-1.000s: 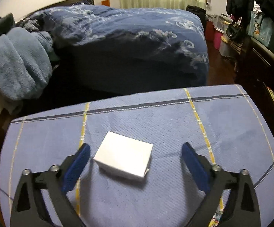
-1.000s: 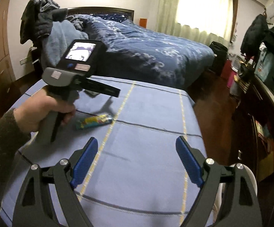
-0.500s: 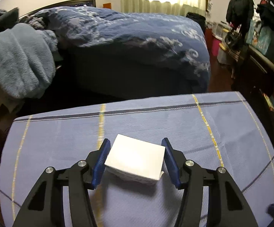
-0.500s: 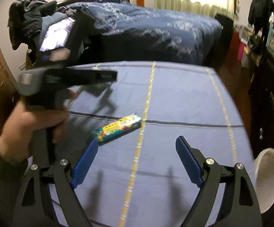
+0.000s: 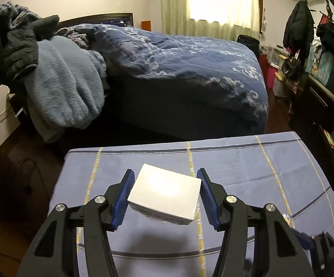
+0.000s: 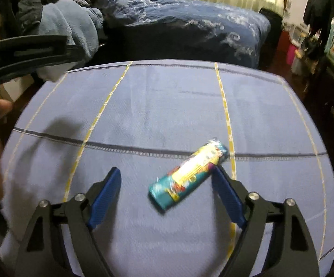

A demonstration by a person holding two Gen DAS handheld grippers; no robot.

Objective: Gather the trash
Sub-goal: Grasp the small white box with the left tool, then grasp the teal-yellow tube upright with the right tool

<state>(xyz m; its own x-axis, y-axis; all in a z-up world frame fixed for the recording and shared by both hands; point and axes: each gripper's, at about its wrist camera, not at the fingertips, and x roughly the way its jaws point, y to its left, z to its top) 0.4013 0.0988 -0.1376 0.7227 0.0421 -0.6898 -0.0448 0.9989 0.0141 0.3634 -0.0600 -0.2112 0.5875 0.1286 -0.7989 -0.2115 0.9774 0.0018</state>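
Now the white box (image 5: 164, 196) sits pinched between the left gripper (image 5: 165, 197)'s blue pads, raised above the blue tablecloth (image 5: 247, 161). Nearby, the colourful wrapper (image 6: 187, 173) lies diagonally, its far end pointing up-right, between the right gripper (image 6: 167, 194)'s spread fingers.

The box (image 5: 165, 196) looks like smooth matt white card. The wrapper (image 6: 189, 173) is glossy printed foil or plastic, catching the light. The tablecloth (image 6: 167, 106) is matt woven cloth with a fine ribbed texture and stitched stripes. Both grippers, left (image 5: 165, 197) and right (image 6: 165, 196), are matt black plastic with ridged blue pads (image 5: 123, 199) and shiny metal screws (image 5: 99, 199).
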